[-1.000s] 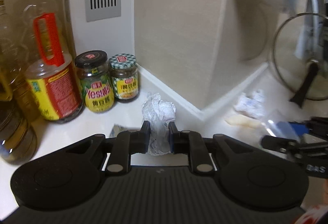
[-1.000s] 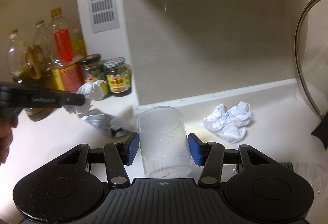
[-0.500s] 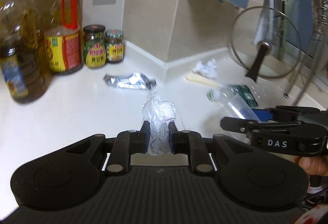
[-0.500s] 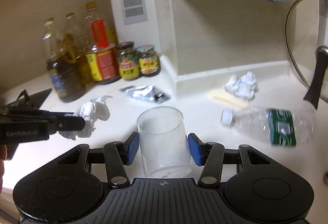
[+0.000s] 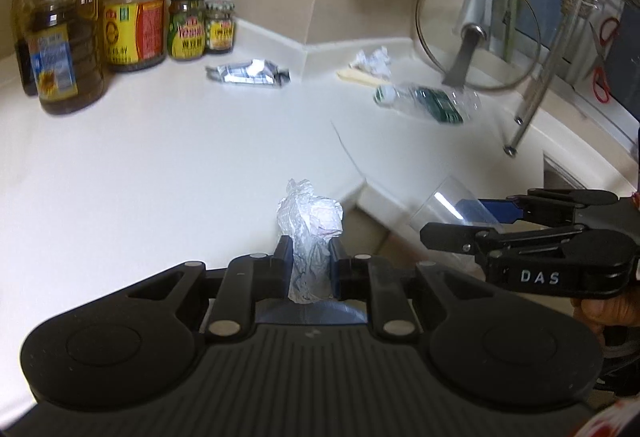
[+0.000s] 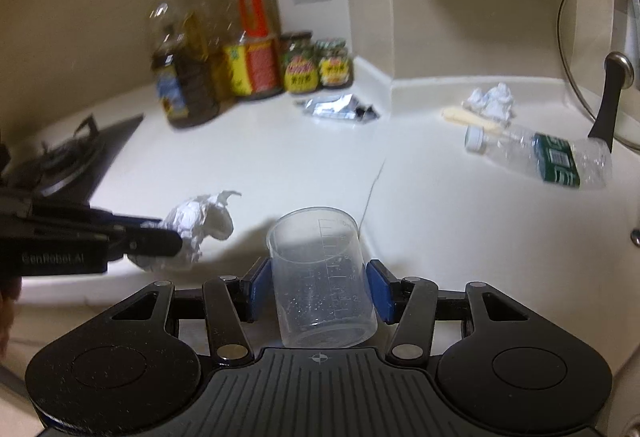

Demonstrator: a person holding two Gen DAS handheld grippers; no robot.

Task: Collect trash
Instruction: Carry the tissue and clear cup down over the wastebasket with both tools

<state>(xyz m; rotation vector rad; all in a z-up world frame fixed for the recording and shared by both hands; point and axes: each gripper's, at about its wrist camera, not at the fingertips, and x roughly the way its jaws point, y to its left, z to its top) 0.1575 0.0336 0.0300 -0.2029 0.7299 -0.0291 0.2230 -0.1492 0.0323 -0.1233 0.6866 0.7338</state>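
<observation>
Left wrist view: left gripper clamps tissue wad | right gripper grips cup | still on counter: wrapper at 12, wad, bottle at 2 | no bin visible.

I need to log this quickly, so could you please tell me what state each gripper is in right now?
Left gripper: closed on the crumpled tissue.
Right gripper: closed on the clear measuring cup.
</observation>
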